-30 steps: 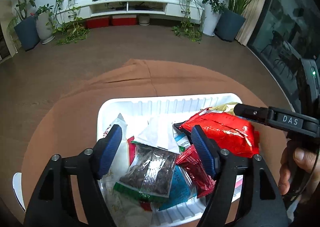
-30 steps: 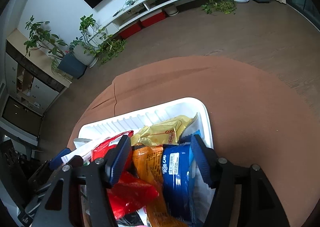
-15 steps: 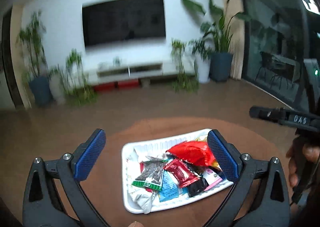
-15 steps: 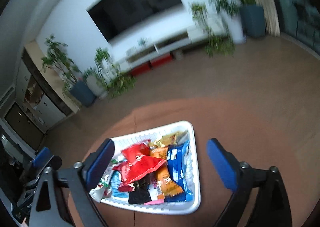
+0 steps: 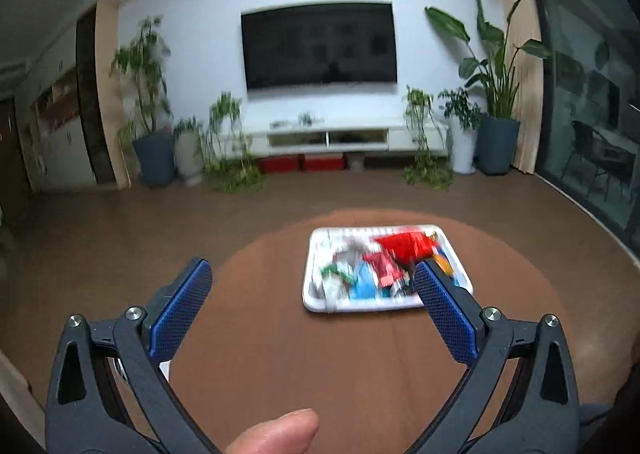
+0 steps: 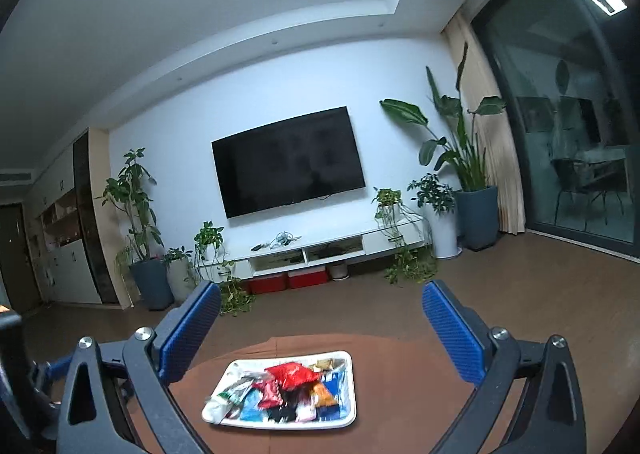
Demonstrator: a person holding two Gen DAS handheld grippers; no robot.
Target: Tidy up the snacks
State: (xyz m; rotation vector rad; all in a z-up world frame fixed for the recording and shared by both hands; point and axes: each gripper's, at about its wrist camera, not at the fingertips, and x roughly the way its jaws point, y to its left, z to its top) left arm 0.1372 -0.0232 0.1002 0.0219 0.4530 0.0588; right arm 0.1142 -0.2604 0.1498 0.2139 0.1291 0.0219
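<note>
The left gripper (image 5: 312, 296) has 2 black plastic arms with triangular cut-outs, each ending in a blue pad (image 5: 182, 312) with a fine grid texture. 2 silver screws (image 5: 134, 313) sit on each arm (4 in all). A bare fingertip (image 5: 280, 434) shows at the bottom edge. The right gripper (image 6: 320, 330) is built the same: black arms, blue textured pads (image 6: 452, 328), round silver screws (image 6: 500, 333).

White tray (image 6: 351, 394), blue tong pads (image 6: 452, 330)

White snack tray (image 6: 349, 420) on brown table (image 5: 280, 358)
</note>
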